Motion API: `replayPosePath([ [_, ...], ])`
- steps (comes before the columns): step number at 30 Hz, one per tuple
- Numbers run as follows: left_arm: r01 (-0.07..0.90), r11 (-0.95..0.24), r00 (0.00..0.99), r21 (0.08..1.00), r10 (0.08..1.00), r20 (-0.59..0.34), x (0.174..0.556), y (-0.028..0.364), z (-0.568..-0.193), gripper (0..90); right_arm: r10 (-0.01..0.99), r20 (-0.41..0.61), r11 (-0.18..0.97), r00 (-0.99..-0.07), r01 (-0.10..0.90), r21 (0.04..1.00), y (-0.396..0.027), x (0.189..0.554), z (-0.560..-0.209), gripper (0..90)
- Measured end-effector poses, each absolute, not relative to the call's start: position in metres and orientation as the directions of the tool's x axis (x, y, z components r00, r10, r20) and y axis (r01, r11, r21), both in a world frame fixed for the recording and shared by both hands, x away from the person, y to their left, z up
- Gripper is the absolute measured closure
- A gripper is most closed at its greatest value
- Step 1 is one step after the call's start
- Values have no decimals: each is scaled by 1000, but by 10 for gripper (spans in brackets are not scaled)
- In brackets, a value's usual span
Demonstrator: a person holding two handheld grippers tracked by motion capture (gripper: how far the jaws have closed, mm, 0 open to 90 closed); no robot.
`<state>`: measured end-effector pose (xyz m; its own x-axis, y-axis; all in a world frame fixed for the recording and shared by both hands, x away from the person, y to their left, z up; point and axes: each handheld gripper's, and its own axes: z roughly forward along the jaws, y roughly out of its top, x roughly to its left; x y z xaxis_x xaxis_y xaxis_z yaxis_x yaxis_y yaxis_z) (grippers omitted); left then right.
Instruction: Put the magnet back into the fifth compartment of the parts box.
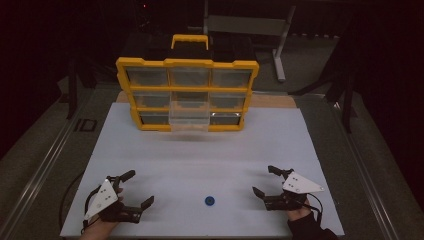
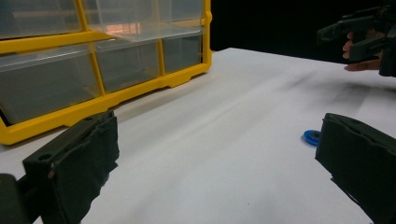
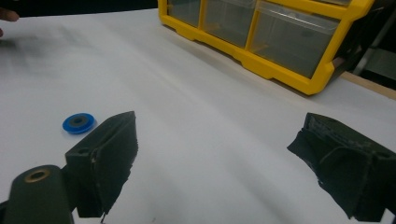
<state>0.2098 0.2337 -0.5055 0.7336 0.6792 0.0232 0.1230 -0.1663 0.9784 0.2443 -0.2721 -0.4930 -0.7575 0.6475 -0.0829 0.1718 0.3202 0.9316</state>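
A small blue ring-shaped disc (image 1: 210, 201) lies flat on the white table near its front edge, between my two grippers. My left gripper (image 1: 138, 189) rests at the front left, open and holding nothing; the blue disc (image 2: 312, 136) lies just beside its right jaw. At the front right my right gripper (image 1: 266, 180) is open too, nothing in it, and the blue disc (image 3: 78, 123) lies left of its left jaw. A yellow organizer (image 1: 187, 94) with clear drawers stands at the back. Its lower middle drawer (image 1: 189, 117) is pulled out.
The white table top (image 1: 200, 155) is bare between the organizer and the grippers. Dark floor and a metal stand (image 1: 281, 45) lie beyond the table. In the left gripper view the other hand with its gripper (image 2: 359, 37) hovers at the far right.
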Motion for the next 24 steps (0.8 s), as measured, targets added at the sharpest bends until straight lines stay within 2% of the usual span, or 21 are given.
replayPosePath([
  [7,152,-159,725,976,688,-1,213,236,-502,0,639,-85,325,-764,169,930,-270,244,-492,119],
  [15,149,-196,755,969,656,17,219,231,-490,0,640,-81,319,-764,168,933,-270,243,-491,119],
  [24,167,-224,822,960,569,-10,234,224,-465,0,631,-82,318,-771,161,934,-269,243,-491,119],
])
